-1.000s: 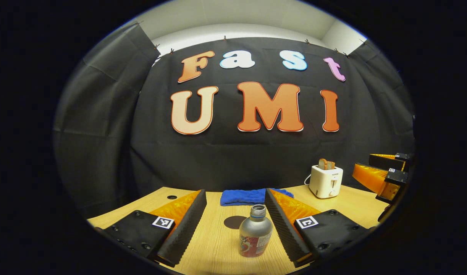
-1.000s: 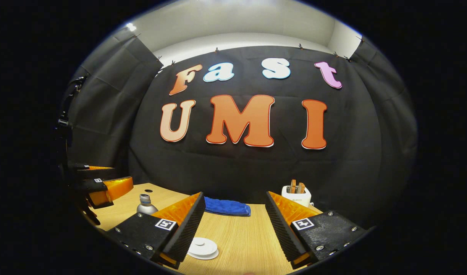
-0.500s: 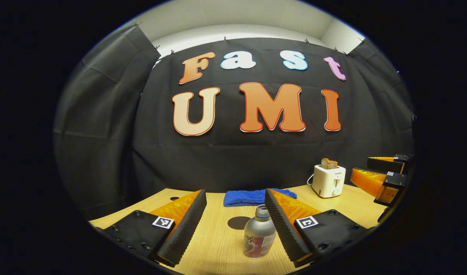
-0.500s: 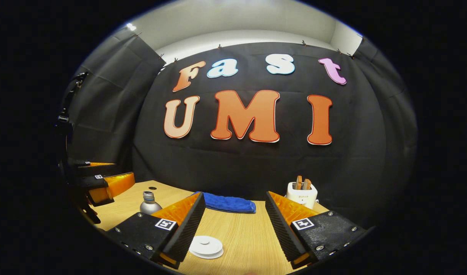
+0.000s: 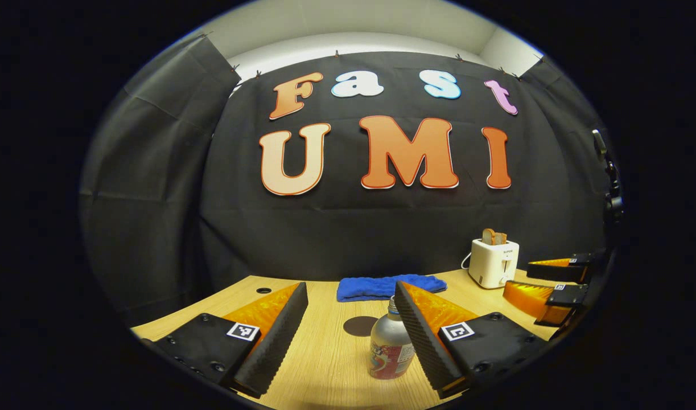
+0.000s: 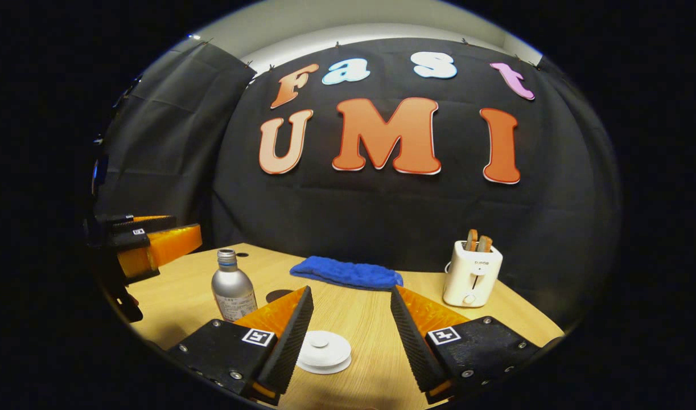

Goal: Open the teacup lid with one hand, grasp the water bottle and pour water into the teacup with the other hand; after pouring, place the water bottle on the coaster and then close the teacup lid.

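Observation:
A silver water bottle [image 5: 388, 348] with a red label and no cap stands on the wooden table [image 5: 325, 364]. It sits between my left gripper's fingers, close to the right finger, which hides part of it. My left gripper [image 5: 349, 296] is open. The dark round coaster [image 5: 360, 326] lies just beyond the bottle. In the right gripper view the white teacup lid [image 6: 324, 352] with its small knob lies low between the fingers, near the left one. My right gripper [image 6: 351, 296] is open and touches nothing. The bottle [image 6: 232, 287] and coaster [image 6: 278, 295] stand to its left.
A blue towel [image 6: 346, 273] lies along the back of the table by the black cloth wall. A white toaster [image 6: 472, 273] with bread slices stands at the back right. The left gripper [image 6: 148, 247] hangs at the left edge of the right gripper view; the right gripper [image 5: 552, 285] shows at the right of the left gripper view.
The right gripper has come forward and lower, so the lid, bottle and toaster look nearer. In the left gripper view the bottle has shifted right, toward the right finger.

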`<state>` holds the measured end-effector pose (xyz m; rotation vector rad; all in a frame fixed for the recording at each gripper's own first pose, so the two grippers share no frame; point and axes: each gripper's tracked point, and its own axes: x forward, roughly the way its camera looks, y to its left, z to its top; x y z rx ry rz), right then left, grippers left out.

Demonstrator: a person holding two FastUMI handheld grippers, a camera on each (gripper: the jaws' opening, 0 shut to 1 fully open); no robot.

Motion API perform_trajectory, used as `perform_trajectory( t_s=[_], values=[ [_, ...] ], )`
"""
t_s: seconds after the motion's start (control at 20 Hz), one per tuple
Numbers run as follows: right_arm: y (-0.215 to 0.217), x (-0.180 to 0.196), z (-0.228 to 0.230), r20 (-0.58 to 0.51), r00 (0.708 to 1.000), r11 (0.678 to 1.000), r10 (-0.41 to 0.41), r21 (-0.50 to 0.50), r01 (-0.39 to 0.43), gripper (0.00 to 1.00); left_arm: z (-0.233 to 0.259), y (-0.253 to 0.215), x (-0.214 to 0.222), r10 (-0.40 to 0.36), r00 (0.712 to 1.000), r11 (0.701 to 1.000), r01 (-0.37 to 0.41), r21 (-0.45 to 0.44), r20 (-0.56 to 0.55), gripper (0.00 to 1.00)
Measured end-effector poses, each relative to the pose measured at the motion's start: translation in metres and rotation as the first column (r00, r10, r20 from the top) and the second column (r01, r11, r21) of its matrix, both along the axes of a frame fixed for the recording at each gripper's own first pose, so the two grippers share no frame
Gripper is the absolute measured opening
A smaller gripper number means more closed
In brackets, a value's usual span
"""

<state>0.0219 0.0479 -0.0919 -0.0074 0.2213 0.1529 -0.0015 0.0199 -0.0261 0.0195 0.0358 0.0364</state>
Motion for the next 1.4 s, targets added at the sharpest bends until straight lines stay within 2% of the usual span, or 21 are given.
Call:
perform_trajectory(
  t_s=[0.15,0.2,0.4,0.7,0.8,1.05,1.2,1.25,1.3,1.4],
  values=[
    [0.011,0.006,-0.021,-0.053,0.998,1.0,0.023,-0.004,-0.023,0.83,-0.005,0.001,0.0,-0.001,1.0,1.0,0.001,-0.001,-0.005,1.0],
    [0.014,0.007,-0.032,-0.09,0.996,1.0,0.029,-0.005,-0.03,0.83,-0.006,0.001,-0.001,-0.001,1.0,1.0,0.001,-0.001,-0.007,0.97],
    [0.022,0.007,-0.067,-0.191,0.98,0.999,0.052,0.015,-0.05,0.83,-0.017,0.003,-0.001,0.003,1.0,1.0,-0.003,0.012,-0.028,1.0],
    [0.035,0.008,-0.093,-0.246,0.965,0.996,0.086,0.012,-0.086,0.83,-0.029,0.005,0.001,0.004,0.999,1.0,-0.004,0.002,-0.054,1.0],
    [0.038,0.008,-0.098,-0.258,0.962,0.996,0.093,0.023,-0.091,0.71,-0.032,0.006,0.0,0.003,0.998,1.0,-0.003,-0.002,-0.061,1.0],
    [0.039,0.013,-0.095,-0.243,0.966,0.996,0.091,0.043,-0.083,0.6,-0.038,0.006,0.0,0.002,0.997,1.0,-0.002,-0.003,-0.071,1.0],
    [0.045,0.012,-0.095,-0.234,0.966,0.994,0.113,0.04,-0.106,0.43,-0.042,0.006,0.0,0.0,0.997,1.0,-0.001,-0.01,-0.081,1.0],
    [0.046,0.011,-0.094,-0.23,0.967,0.994,0.113,0.031,-0.109,0.4,-0.043,0.005,0.0,-0.001,0.996,1.0,0.0,-0.012,-0.085,1.0],
    [0.046,0.011,-0.094,-0.221,0.968,0.993,0.115,0.018,-0.114,0.32,-0.044,0.005,0.001,-0.001,0.996,1.0,0.0,-0.014,-0.087,1.0],
    [0.045,0.012,-0.092,-0.214,0.97,0.993,0.114,0.005,-0.115,0.27,-0.047,0.003,0.0,-0.008,0.996,1.0,0.006,-0.015,-0.091,1.0]
  ],
)
